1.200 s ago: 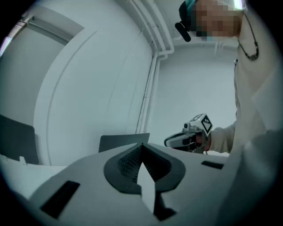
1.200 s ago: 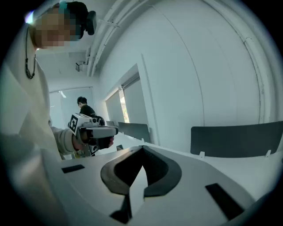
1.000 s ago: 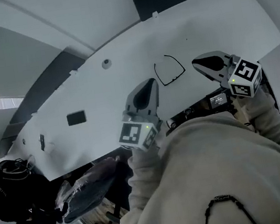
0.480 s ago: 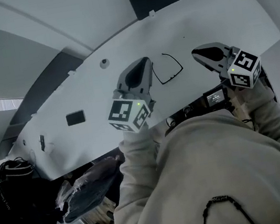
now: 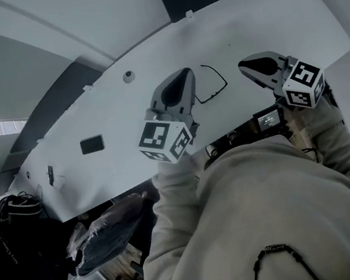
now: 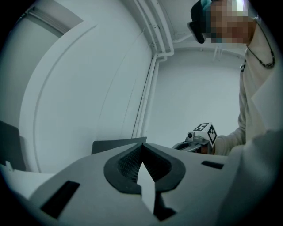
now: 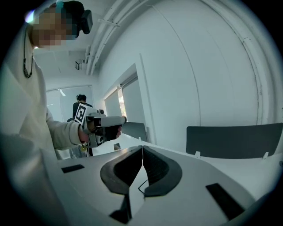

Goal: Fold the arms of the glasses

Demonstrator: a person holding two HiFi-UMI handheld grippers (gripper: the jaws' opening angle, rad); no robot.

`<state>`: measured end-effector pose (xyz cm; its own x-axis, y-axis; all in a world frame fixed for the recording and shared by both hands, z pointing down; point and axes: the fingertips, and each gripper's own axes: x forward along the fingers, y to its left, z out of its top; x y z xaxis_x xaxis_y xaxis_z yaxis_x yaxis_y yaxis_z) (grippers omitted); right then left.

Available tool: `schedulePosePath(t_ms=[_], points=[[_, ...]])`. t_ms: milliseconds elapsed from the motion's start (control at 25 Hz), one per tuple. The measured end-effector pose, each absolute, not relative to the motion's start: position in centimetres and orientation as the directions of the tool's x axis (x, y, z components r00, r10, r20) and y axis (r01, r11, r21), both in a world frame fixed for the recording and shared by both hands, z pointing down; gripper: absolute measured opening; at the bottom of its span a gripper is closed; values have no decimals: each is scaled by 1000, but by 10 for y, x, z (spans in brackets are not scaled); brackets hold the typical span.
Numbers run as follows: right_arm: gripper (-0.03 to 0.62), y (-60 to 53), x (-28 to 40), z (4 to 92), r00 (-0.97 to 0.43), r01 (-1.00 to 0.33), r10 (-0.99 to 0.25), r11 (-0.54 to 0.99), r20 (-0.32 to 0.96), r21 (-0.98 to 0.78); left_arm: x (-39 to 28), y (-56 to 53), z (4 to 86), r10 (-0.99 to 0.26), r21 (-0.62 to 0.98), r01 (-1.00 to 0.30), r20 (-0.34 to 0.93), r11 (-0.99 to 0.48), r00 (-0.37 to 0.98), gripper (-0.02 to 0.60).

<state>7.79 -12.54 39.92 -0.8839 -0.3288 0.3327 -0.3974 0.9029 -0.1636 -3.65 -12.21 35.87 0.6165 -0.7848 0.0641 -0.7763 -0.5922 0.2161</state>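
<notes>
Arms (image 5: 172, 199) outstretched, left tongs (image 5: 182, 75) and right tongs (image 5: 243, 65) both clenched empty, glasses (image 5: 211, 85) seemingly flat on table (image 5: 260, 15) between.

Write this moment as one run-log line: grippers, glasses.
left gripper shut, empty | right gripper shut, empty | glasses on table, not held, arm state unclear

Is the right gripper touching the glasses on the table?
Apart. The head view shows bare table between the right gripper and the glasses; its jaws are shut on nothing.
</notes>
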Motion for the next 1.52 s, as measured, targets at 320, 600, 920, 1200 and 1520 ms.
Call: schedulePosePath(t_ms=[320,600,920,1200,1520], points=[[23,-130,65,415,-885,-341,-266,929,382,-143,-47,-118,363,-804,220,-796,75,-563,590,5],[25,-126,51,484,-792,-155,-95,987,603,-48,-66,-110,367,-836,228,-826,81,-515,543,5],[126,-106,37,627,-448,230,86,973,890,21,-106,-99,369,-889,241,-876,93,-417,449,5],[150,-93,16,704,-283,401,158,916,946,-33,-145,-84,379,-930,247,-920,130,-306,344,5],[147,-95,7,740,-189,481,119,877,975,-13,-178,-62,391,-952,257,-942,159,-215,260,5]])
